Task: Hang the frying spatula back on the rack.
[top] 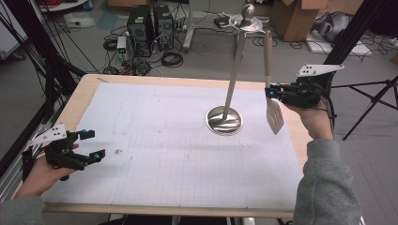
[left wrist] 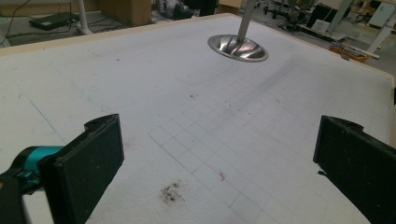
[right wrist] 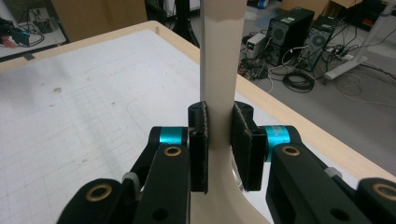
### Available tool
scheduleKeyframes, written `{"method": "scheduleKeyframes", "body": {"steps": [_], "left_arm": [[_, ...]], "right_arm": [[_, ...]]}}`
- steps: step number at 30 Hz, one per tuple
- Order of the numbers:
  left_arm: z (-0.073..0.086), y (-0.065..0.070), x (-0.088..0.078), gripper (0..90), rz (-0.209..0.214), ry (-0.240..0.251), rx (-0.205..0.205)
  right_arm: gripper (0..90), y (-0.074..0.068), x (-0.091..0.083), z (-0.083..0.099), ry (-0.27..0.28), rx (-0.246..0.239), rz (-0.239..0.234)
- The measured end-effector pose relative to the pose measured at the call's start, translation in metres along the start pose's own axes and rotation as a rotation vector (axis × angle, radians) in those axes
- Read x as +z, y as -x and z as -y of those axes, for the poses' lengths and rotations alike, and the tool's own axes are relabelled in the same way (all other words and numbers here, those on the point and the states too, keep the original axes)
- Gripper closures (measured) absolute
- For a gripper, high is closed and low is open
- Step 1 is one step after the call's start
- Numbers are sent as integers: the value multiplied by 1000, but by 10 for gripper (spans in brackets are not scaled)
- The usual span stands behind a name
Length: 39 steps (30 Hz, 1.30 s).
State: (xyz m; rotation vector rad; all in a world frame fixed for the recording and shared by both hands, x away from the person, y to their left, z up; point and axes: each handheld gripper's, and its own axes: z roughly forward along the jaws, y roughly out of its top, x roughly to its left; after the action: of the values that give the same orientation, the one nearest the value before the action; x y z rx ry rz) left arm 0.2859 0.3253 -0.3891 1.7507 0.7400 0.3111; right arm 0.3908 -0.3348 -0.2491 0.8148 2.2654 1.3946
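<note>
- Right gripper (top: 271, 91): jaws clamped on the spatula (top: 271, 89) handle, held upright above the table's (top: 141, 79) right edge, blade down.
- Left gripper (top: 94, 145): jaws spread wide, nothing between them, low over the mat (top: 164, 140).
- Stand (top: 225, 119): beside the spatula.

black grippers with teal collars, brass screws and grey perforated top plates; grey sweatshirt sleeve (top: 324, 187).
</note>
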Motion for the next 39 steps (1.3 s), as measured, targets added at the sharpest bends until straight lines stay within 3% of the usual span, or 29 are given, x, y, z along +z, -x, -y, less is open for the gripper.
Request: {"method": "scheduleKeyframes", "body": {"steps": [25,39], "left_arm": [[2,1,-6,22,-12,-3,-1],[3,2,-7,22,-14,-7,1]], "right_arm": [[777,-2,26,-2,23,-2,30],[751,-4,35,2,79,-2,43]]}}
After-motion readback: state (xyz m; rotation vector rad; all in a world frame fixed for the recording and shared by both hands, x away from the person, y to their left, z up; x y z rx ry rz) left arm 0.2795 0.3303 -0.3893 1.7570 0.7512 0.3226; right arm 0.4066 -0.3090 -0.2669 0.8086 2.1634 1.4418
